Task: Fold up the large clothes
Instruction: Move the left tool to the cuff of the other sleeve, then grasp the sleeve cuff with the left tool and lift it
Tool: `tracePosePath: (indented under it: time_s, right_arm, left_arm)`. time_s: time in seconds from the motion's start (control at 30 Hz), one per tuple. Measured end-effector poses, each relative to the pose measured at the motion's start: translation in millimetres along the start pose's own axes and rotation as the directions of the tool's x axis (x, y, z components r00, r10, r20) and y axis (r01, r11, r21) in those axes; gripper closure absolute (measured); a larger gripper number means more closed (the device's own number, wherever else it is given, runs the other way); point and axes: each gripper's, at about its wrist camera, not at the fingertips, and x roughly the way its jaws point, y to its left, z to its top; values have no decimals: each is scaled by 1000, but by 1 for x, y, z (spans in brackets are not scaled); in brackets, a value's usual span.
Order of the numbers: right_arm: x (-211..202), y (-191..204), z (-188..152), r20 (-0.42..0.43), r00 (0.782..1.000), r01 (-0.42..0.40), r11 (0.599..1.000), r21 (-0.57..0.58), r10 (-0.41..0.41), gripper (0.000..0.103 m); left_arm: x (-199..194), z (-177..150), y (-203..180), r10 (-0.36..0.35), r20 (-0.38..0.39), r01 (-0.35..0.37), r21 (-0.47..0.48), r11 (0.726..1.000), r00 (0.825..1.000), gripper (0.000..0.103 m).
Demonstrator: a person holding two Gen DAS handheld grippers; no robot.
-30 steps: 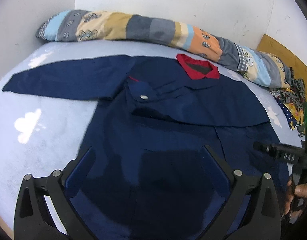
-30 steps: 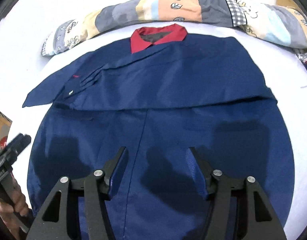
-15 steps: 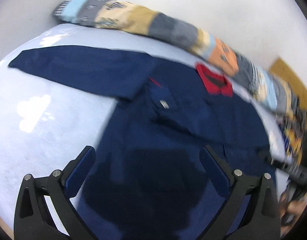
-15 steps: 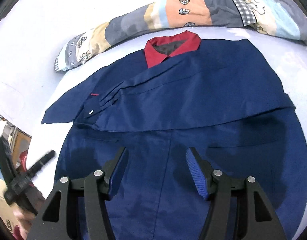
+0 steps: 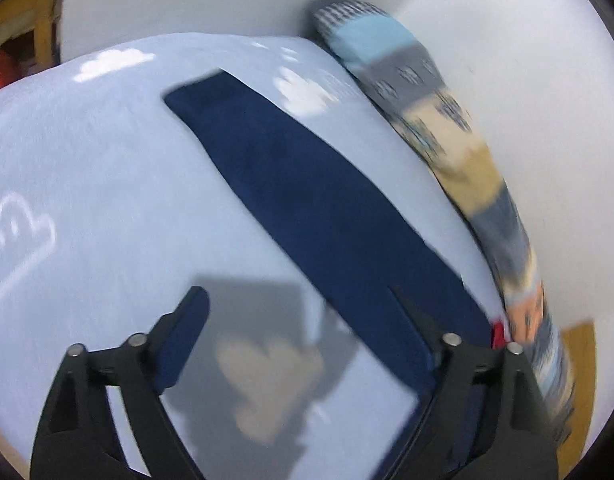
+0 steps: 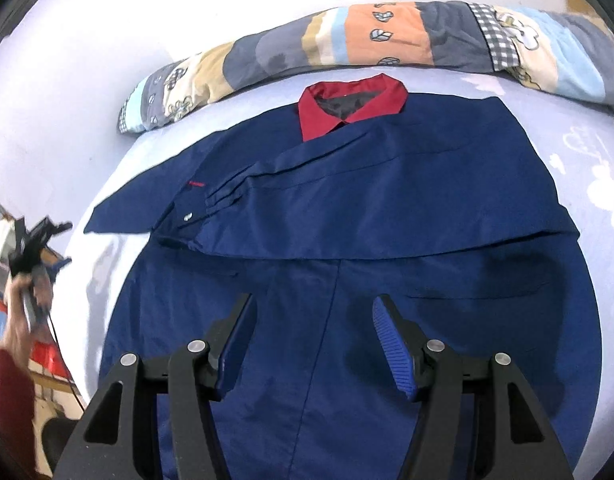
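Note:
A navy blue jacket (image 6: 367, 216) with a red collar (image 6: 351, 110) lies flat on the pale blue bed. One sleeve is folded across its chest, cuff button (image 6: 187, 216) at the left. The other sleeve (image 5: 307, 200) lies stretched out over the sheet in the blurred left wrist view. My left gripper (image 5: 299, 300) is open and empty above the sheet, beside that sleeve's inner part. It also shows far left in the right wrist view (image 6: 35, 240), held in a hand. My right gripper (image 6: 313, 308) is open and empty above the jacket's lower front.
A long patchwork bolster (image 6: 387, 40) lies along the white wall behind the jacket, also in the left wrist view (image 5: 447, 140). The bed sheet (image 5: 87, 180) has white cloud prints. Wooden furniture (image 5: 23, 12) stands past the bed's far left corner.
My left gripper has swung left, off the jacket's body and over to the outstretched sleeve and bare sheet. My right gripper has moved slightly and stays open over the lower front.

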Motion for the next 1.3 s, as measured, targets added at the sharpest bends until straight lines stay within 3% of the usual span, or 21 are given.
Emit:
tracePosePath:
  time_s: [0.2,0.4,0.47,0.6,0.63,0.7,0.73,0.83,0.93,1.07,1.3]
  right_arm:
    - [21,2,-2,-56,998,23,999,-23,-25,40]
    - [33,7,-4,-63,997,44,998,-52,-48,41]
    - [35,6,-4,-59,997,54,997,-54,-57,41]
    - [40,4,-5,-53,996,74,995,-63,-77,40]
    - [41,4,-5,-53,996,73,995,-62,-76,40]
    - [43,4,-5,-52,996,69,996,-63,-73,41]
    - [44,5,-5,-49,996,71,995,-65,-74,41]
    - [44,7,-5,-43,997,68,995,-73,-71,41]
    - [39,6,-3,-24,998,60,996,-67,-62,41]
    - [26,1,2,16,998,58,998,-33,-58,41]
    - [-7,-23,16,110,991,72,995,62,-79,40]
  left_arm:
    - [39,65,50,-69,53,77,-192,978,996,26]
    - [83,102,73,-108,54,119,-276,954,993,30]
    - [93,112,79,-128,66,142,-286,948,990,42]
    - [112,126,90,-219,130,249,-301,921,967,52]
    - [115,128,90,-228,144,261,-300,917,963,59]
    - [118,129,91,-226,165,267,-299,916,960,92]
    - [119,128,90,-222,171,266,-301,916,960,98]
    - [113,128,73,-184,195,229,-241,943,963,98]
    - [94,130,55,-221,218,266,-207,942,951,99]
    - [60,134,10,-249,200,273,-100,957,948,99]
    - [-15,111,-104,-363,139,357,66,932,921,99]
